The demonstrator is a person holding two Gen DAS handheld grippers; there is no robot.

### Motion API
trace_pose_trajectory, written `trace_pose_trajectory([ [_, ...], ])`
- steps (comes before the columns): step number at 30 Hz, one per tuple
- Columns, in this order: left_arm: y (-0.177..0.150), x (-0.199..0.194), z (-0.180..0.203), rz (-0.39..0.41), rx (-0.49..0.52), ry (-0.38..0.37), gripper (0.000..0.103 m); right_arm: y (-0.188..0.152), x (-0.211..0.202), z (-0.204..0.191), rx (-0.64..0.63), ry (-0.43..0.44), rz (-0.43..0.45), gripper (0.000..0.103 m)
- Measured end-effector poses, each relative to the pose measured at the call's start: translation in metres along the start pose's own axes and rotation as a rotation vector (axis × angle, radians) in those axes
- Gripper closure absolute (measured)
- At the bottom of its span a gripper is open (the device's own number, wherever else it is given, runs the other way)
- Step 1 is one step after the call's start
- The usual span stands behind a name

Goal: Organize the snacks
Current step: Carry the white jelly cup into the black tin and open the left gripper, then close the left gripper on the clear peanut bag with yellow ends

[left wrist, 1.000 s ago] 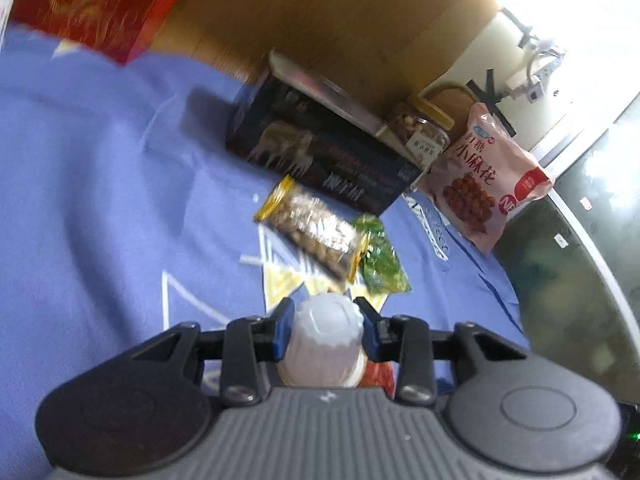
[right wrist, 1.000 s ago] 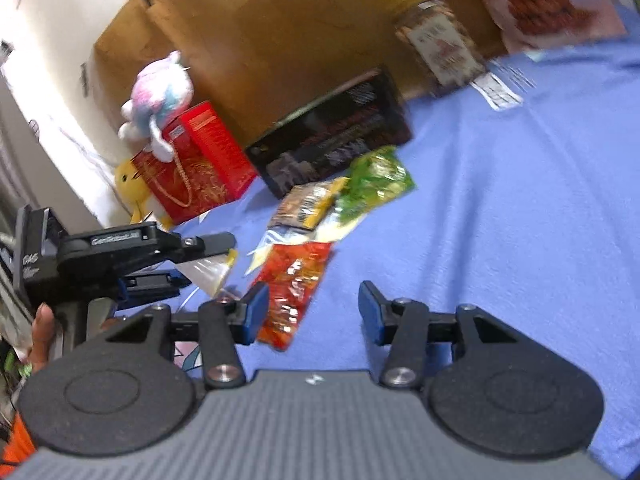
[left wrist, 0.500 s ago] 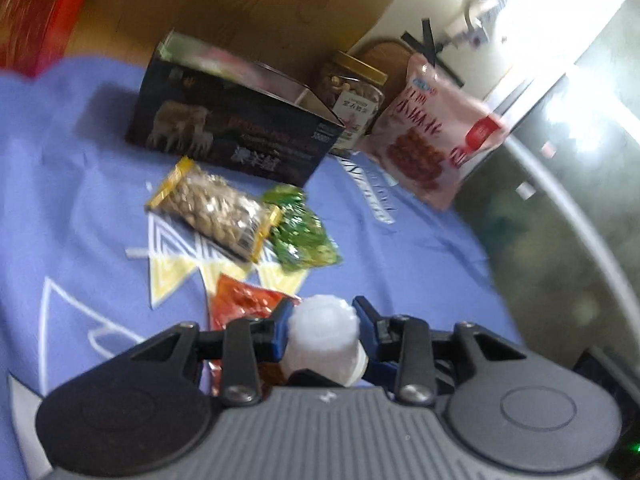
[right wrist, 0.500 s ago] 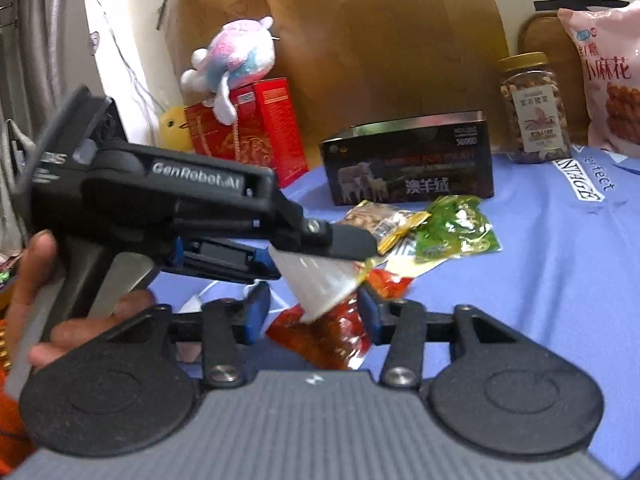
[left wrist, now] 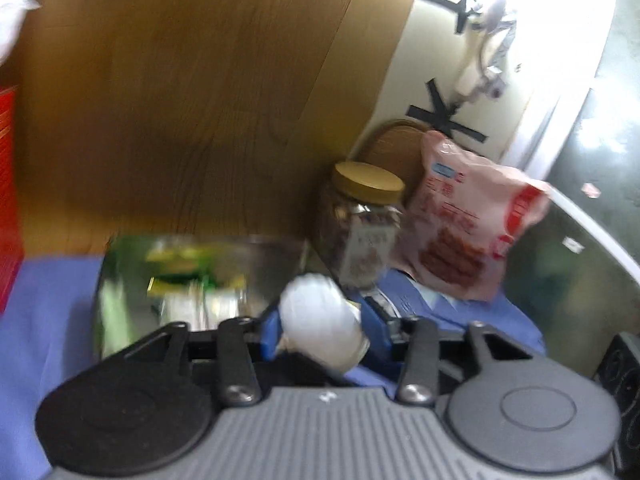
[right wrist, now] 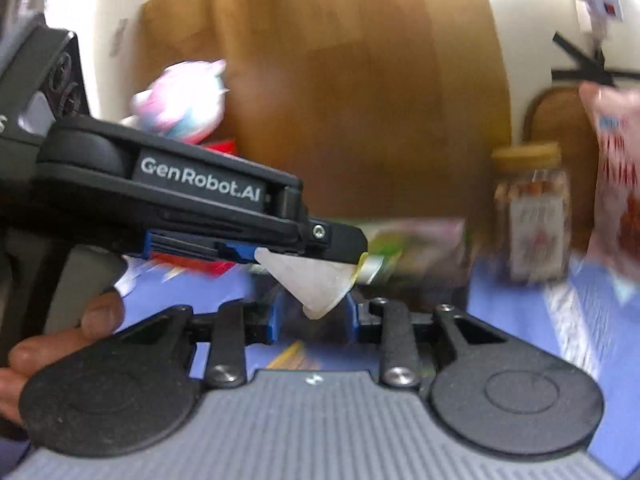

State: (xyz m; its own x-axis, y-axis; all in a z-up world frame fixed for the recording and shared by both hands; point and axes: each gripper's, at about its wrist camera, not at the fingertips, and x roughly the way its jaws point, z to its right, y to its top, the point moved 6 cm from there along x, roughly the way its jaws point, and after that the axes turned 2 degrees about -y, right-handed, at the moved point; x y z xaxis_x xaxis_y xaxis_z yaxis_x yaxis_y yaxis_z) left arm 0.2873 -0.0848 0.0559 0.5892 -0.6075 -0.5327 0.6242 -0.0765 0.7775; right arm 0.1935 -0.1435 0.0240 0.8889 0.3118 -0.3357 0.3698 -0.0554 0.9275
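A white ribbed jelly cup [left wrist: 316,316] sits tilted between the blue pads of my left gripper [left wrist: 320,332], whose jaws are opening while the pads still touch it. In the right wrist view the left gripper [right wrist: 348,264] reaches in from the left with the jelly cup [right wrist: 312,280] hanging under its finger. The cup's narrow end dips between the fingers of my right gripper [right wrist: 314,316]. Those jaws are closing, with a gap still showing on both sides of the cup. Behind them stands a blurred open box [left wrist: 108,300] with green packets inside.
A gold-lidded jar [left wrist: 364,232] and a pink snack bag [left wrist: 472,224] stand at the back right on the blue cloth [left wrist: 48,300]. A wooden board [left wrist: 180,100] leans behind them. A plush toy [right wrist: 180,100] sits at the left, and a hand [right wrist: 60,344] grips the left gripper's handle.
Both grippers rose and came together. The left one carried the jelly cup over toward the open box, and the cup has tilted. The right gripper's fingers have narrowed around the cup's tip.
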Motion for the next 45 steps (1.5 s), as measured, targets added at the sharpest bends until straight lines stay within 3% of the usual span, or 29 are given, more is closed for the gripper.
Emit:
trace_pose_trajectory([
  [1,0.006,0.014,-0.004,-0.009,0.005,0.031,0.046,0.010,0.015,0.010,-0.009,-0.035,0.016,0.068],
  [3,0.009,0.027,-0.016,-0.017,0.008,0.115,0.048,0.017,0.037,0.030,-0.029,-0.107,0.008,0.056],
  [5,0.004,0.013,-0.025,0.034,-0.002,0.100,0.046,0.013,0.040,0.054,-0.009,-0.207,-0.003,0.053],
  [9,-0.029,-0.029,-0.044,0.066,-0.035,0.049,0.046,-0.028,-0.011,0.079,0.231,-0.053,-0.049,0.053],
  [13,-0.068,-0.034,-0.064,-0.022,-0.065,0.072,0.046,-0.068,-0.034,0.077,0.366,0.064,-0.134,0.053],
  [16,-0.092,-0.028,-0.074,-0.079,-0.108,0.077,0.044,-0.083,-0.029,0.060,0.369,0.083,-0.201,0.055],
  [18,-0.101,-0.022,-0.077,-0.095,-0.111,0.064,0.037,-0.088,-0.024,0.045,0.352,0.106,-0.226,0.057],
  [19,-0.105,-0.017,-0.080,-0.108,-0.113,0.090,0.029,-0.087,-0.023,0.039,0.333,0.111,-0.233,0.058],
  [21,-0.113,-0.012,-0.082,-0.097,-0.119,0.107,0.029,-0.087,-0.020,0.028,0.310,0.110,-0.254,0.058],
  [23,-0.119,-0.012,-0.069,-0.107,-0.080,0.076,0.044,-0.092,-0.009,0.020,0.332,0.143,-0.301,0.058],
  [25,-0.125,-0.013,-0.054,-0.121,-0.073,0.050,0.052,-0.090,-0.001,0.014,0.337,0.145,-0.290,0.058],
  [28,-0.129,-0.020,-0.046,-0.129,-0.101,0.043,0.055,-0.088,0.002,0.009,0.301,0.103,-0.288,0.076],
  [31,-0.132,-0.030,-0.035,-0.124,-0.114,-0.005,0.055,-0.090,-0.014,0.012,0.302,0.098,-0.271,0.081],
  [38,-0.143,-0.048,0.024,-0.103,-0.056,-0.071,0.055,-0.090,-0.071,0.024,0.352,0.079,-0.186,0.081],
  [45,-0.177,-0.044,0.062,-0.158,-0.042,-0.126,0.055,-0.109,-0.126,0.029,0.329,0.006,-0.166,0.082],
])
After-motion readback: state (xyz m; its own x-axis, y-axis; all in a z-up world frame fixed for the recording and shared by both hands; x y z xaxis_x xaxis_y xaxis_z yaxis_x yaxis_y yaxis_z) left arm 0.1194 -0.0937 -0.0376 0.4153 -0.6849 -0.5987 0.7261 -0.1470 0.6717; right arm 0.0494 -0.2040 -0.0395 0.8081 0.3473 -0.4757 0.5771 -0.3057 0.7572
